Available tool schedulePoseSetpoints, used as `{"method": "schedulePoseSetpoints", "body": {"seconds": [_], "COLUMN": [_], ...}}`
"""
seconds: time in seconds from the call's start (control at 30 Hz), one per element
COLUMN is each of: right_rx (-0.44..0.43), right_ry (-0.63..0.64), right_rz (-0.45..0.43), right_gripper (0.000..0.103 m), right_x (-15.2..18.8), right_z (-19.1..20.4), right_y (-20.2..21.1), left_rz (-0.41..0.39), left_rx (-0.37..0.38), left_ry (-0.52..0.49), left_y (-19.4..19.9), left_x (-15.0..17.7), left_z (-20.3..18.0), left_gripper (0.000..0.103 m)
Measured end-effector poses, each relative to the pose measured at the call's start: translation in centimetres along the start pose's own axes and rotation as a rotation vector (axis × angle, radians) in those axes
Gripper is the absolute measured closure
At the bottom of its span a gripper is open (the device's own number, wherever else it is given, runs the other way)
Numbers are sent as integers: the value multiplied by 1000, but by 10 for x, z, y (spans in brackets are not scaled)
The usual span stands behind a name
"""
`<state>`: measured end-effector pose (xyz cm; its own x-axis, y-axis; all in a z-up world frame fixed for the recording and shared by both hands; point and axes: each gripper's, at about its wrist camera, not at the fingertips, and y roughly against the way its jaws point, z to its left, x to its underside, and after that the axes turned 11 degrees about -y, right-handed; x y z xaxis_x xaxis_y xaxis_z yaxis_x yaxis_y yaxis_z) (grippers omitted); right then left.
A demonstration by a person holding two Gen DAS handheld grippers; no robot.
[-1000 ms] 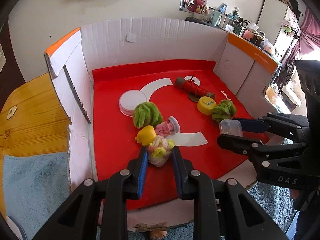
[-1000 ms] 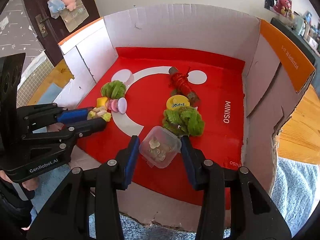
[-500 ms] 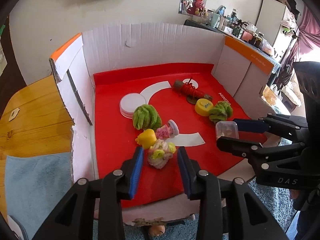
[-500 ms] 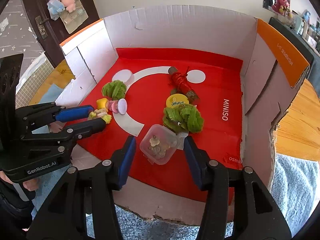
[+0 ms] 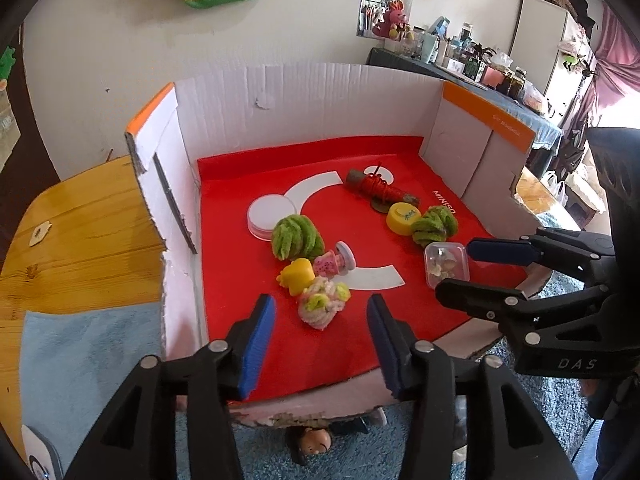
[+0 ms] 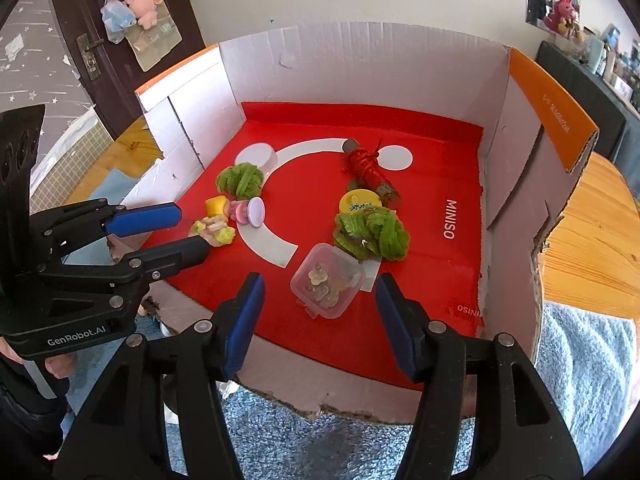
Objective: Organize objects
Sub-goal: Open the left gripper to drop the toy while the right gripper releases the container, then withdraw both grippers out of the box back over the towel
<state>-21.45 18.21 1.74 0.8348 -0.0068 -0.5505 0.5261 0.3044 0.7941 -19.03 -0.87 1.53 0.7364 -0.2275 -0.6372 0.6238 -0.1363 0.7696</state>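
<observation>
A cardboard box with a red floor (image 5: 248,344) (image 6: 432,264) holds the objects. A pink-and-green fluffy ball (image 5: 323,305) (image 6: 214,232) lies near the front, just beyond my open left gripper (image 5: 320,320) (image 6: 188,232). A clear plastic box of small bits (image 6: 327,285) (image 5: 446,264) lies on the red floor just ahead of my open right gripper (image 6: 320,304) (image 5: 456,270). Nearby are a yellow toy (image 5: 297,276), a pink figure (image 5: 334,264), two green fluffy balls (image 5: 296,237) (image 5: 434,226), a yellow lid (image 5: 403,218), a red-wound stick (image 5: 380,190) and a white lid (image 5: 269,216).
The box has white cardboard walls (image 5: 304,112) with orange flaps (image 6: 554,114); its front side is low. It stands on a wooden table (image 5: 72,236) with a blue cloth (image 5: 88,356). A small doll head (image 5: 316,438) lies under the front edge.
Both grippers opened and pulled back toward the front. The left let go of the fluffy ball; the right let go of the clear box. Both objects now rest on the red floor.
</observation>
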Motion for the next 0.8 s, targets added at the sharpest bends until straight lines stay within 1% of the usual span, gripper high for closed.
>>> {"method": "schedulePoseSetpoints", "body": {"seconds": [0.07,0.17,0.23,0.3,0.4,0.57,0.67,0.73,0.8], "right_rx": [-1,-5,-4,-1,2,3,3,2,0], "right_ry": [0,6,10,16,24,30,26,22,22], "right_rz": [-5,-11,-16,-21,-28,-39,-48,-54,-63], "right_gripper": [44,38,37,37,34,28,27,26,26], "right_x": [1,2,4,5,7,9,10,11,12], "right_z": [0,2,3,4,6,8,7,7,7], "right_y": [1,4,5,7,10,14,16,19,22], "left_rz": [-5,-12,-15,-18,-23,-30,-34,-37,-44], "left_rx": [-4,0,-1,-4,-7,-13,-11,-13,-19], "left_ry": [6,16,17,19,23,33,36,38,42], "left_y": [3,6,9,12,15,18,21,23,25], "left_x": [1,4,6,8,10,13,14,14,15], "left_z": [1,4,5,5,6,8,8,8,8], "left_gripper": [46,46,46,42,41,36,36,33,27]}}
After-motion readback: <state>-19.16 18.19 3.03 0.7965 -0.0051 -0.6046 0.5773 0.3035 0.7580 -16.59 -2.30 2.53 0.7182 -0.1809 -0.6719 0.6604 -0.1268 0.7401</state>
